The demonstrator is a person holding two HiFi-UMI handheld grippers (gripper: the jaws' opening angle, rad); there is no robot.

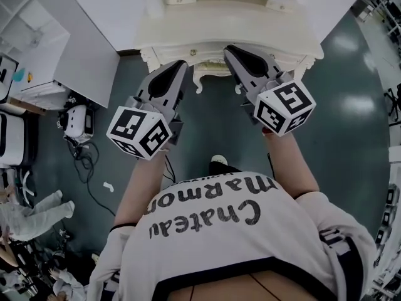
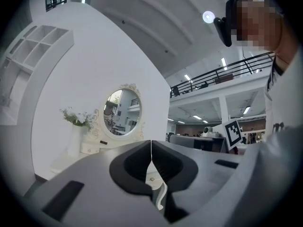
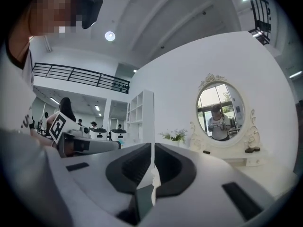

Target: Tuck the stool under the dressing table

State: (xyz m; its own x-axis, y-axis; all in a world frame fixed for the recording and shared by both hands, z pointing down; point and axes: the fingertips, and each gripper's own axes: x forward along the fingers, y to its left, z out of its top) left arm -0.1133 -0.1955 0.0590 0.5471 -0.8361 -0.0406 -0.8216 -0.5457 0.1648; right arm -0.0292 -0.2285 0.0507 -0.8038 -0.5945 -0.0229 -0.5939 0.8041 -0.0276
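Note:
The cream dressing table stands at the top of the head view, with its carved apron facing me. No stool shows in any view. My left gripper and right gripper are held up side by side in front of the table, pointing at it. Both are shut with nothing between the jaws. In the left gripper view the closed left gripper faces the oval mirror. In the right gripper view the closed right gripper points left of the mirror.
A white shelving unit stands left of the table. A small device with cables lies on the dark floor. Another person is at the lower left. A vase of flowers sits on the tabletop. My shoe shows below the grippers.

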